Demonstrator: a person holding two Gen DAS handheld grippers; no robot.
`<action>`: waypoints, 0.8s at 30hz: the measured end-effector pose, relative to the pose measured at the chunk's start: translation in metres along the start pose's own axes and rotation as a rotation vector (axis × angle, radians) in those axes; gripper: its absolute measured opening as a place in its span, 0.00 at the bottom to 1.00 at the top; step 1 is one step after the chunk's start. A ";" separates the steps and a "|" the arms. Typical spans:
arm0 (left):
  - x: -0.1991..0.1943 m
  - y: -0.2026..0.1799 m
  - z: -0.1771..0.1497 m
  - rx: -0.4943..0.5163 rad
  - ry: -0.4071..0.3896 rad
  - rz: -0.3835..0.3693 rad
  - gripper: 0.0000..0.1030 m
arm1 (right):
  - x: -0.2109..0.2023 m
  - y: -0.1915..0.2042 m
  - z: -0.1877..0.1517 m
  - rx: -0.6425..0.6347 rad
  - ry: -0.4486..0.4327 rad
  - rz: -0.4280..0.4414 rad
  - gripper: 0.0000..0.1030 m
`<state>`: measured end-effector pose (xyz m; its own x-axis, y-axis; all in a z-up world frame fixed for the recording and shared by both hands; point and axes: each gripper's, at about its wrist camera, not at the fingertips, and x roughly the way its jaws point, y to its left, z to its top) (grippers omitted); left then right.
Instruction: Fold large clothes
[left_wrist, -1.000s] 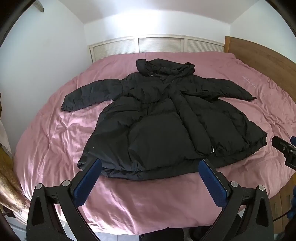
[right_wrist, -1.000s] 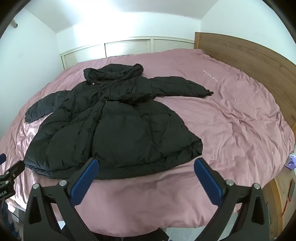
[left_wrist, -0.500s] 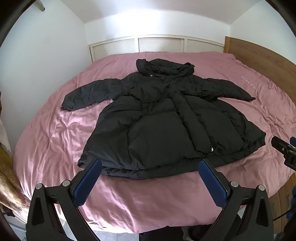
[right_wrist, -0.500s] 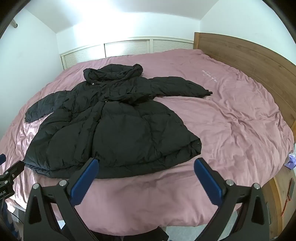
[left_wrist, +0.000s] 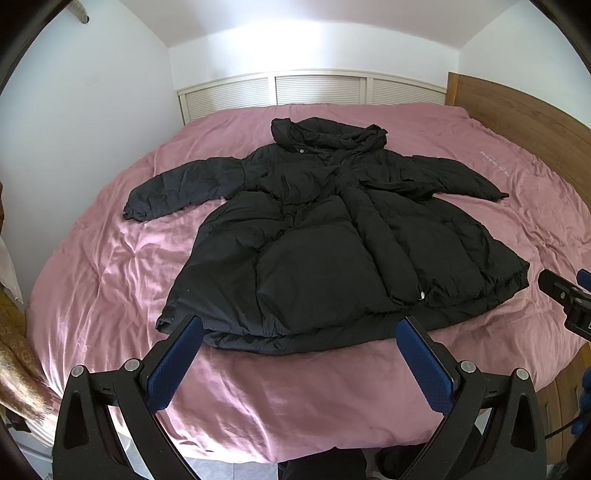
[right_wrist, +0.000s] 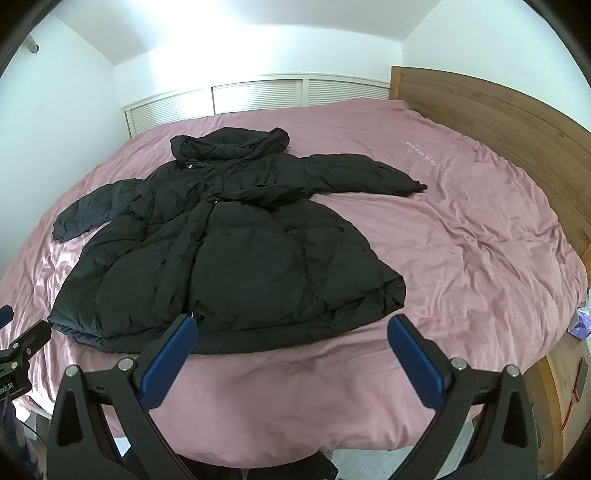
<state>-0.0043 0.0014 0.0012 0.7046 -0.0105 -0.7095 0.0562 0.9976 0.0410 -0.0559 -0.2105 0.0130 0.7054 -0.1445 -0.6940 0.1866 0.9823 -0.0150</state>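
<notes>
Left gripper (left_wrist: 299, 350): you hold it above the bed's near edge, jaws wide apart, nothing between them.
Right gripper (right_wrist: 290, 349): you hold it level beside the left, jaws likewise wide apart, gripping nothing.
Black padded coat (left_wrist: 332, 236): lies flat and unfolded on the bed, hem just short of the near edge, both sleeves spread sideways, hood toward the far edge.
Pink bedcover (right_wrist: 461, 236): creased, bare toward the headboard side.
Wooden headboard (right_wrist: 498, 122): stands along the bed's right edge.
Louvred doors (left_wrist: 317, 90): beyond the far edge.
</notes>
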 end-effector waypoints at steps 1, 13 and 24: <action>-0.001 0.000 0.000 0.000 0.000 0.000 0.99 | 0.000 0.000 0.000 0.000 0.000 0.001 1.00; -0.004 -0.001 -0.001 -0.002 -0.001 0.004 0.99 | -0.002 0.004 0.001 -0.002 -0.001 0.000 1.00; -0.015 0.000 -0.007 -0.005 -0.005 0.008 0.99 | -0.002 0.004 0.000 -0.003 0.000 -0.002 1.00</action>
<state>-0.0199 0.0023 0.0064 0.7084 -0.0027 -0.7058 0.0468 0.9980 0.0432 -0.0564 -0.2066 0.0141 0.7052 -0.1462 -0.6937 0.1857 0.9824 -0.0183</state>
